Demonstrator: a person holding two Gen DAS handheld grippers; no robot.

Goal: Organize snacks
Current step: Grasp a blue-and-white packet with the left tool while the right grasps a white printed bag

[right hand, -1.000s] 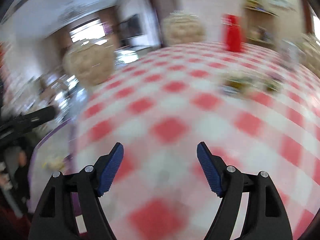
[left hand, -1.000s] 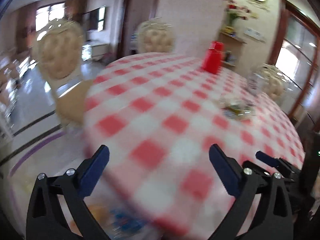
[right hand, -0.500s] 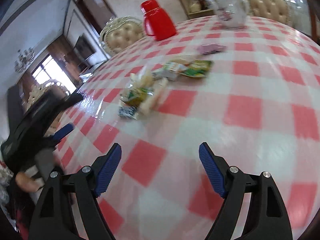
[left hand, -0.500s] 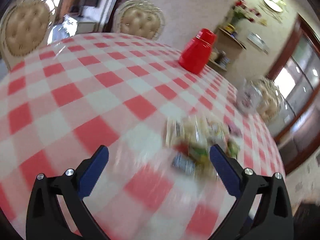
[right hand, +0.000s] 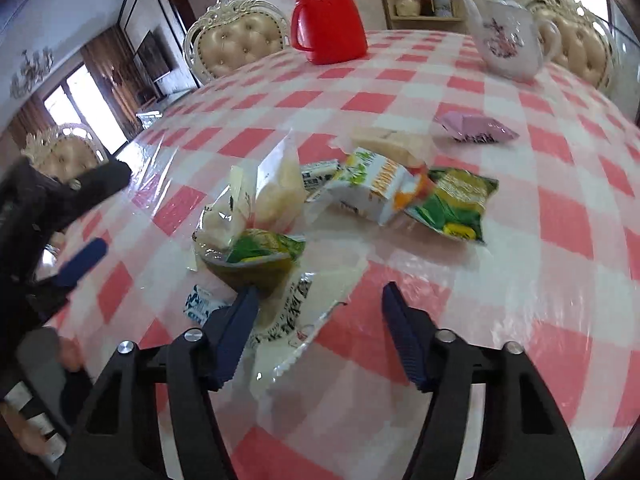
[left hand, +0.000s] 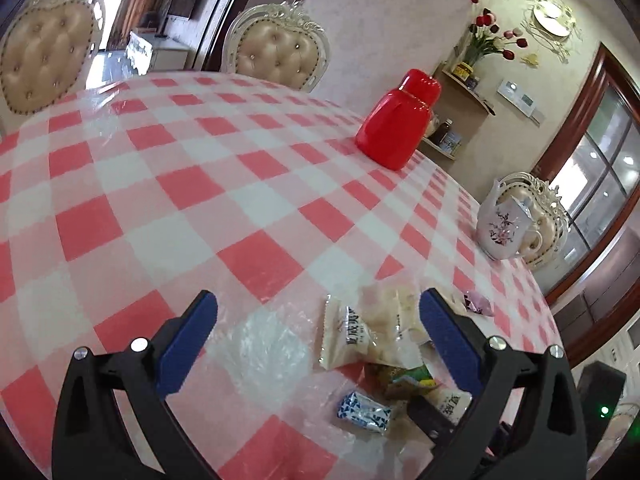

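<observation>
**Snacks unsorted, both tongs empty over the pile**

Progress: as I judge it, nothing is organized yet. The snack packets lie in a loose heap on the checked surface, toward its near edge, some overlapping. No tray, box or basket shows in either view, so where they should end up is unclear.

Left tongs: spread wide, holding nothing, hovering low beside the heap. A pale cracker packet sits between the blue pads; a small blue-and-white candy lies nearer the camera.

Right tongs: also wide apart and empty. The left pad rests over a white printed wrapper; whether it touches is not clear. Beyond it: a green packet, a clear bag of pale pieces, a small carton, a second green packet. A pink packet lies apart, farther in.

Elsewhere on the surface: red jug and white teapot, well apart from the snacks, toward the far edge.

Hard to make out:
- Packet print too small to read.
- Clear film on the surface by the left tongs: empty bag or cover wrinkle, cannot tell.
- Bottom of the heap hidden behind the tong frames.
- Packets under the clear bag partly covered; full count uncertain.
</observation>
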